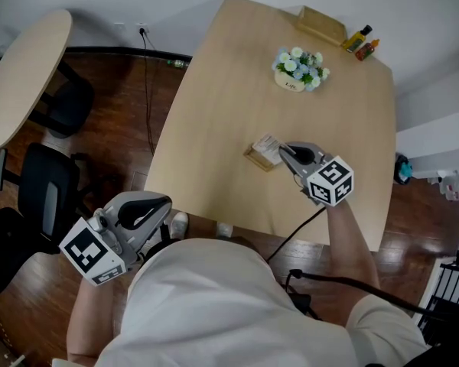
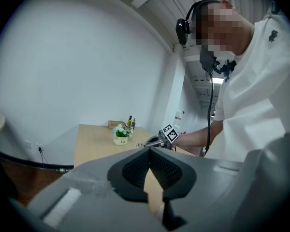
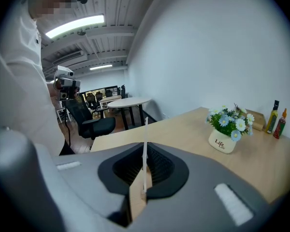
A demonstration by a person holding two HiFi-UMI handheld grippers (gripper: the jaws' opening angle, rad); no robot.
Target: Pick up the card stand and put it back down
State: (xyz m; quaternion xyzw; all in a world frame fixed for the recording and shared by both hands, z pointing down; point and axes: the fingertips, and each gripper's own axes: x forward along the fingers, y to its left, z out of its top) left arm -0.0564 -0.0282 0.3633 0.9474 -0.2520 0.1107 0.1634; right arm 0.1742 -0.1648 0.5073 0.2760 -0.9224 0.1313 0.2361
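Note:
The card stand (image 1: 264, 153), a small wooden base with a white card upright in it, is near the middle of the light wooden table (image 1: 214, 90). My right gripper (image 1: 284, 153) is shut on it from the right. In the right gripper view the card (image 3: 145, 144) stands edge-on between the pads, with the wooden base (image 3: 135, 199) below. Whether the base touches the table I cannot tell. My left gripper (image 1: 141, 209) is off the table's near left corner, close to my body. It is shut with nothing in it, as the left gripper view (image 2: 151, 153) also shows.
A white pot of flowers (image 1: 298, 69) stands at the far side of the table, with a wooden box (image 1: 321, 23) and two small bottles (image 1: 361, 40) behind it. A round table (image 1: 23, 75) and black chairs (image 1: 42, 197) are to the left on the dark floor.

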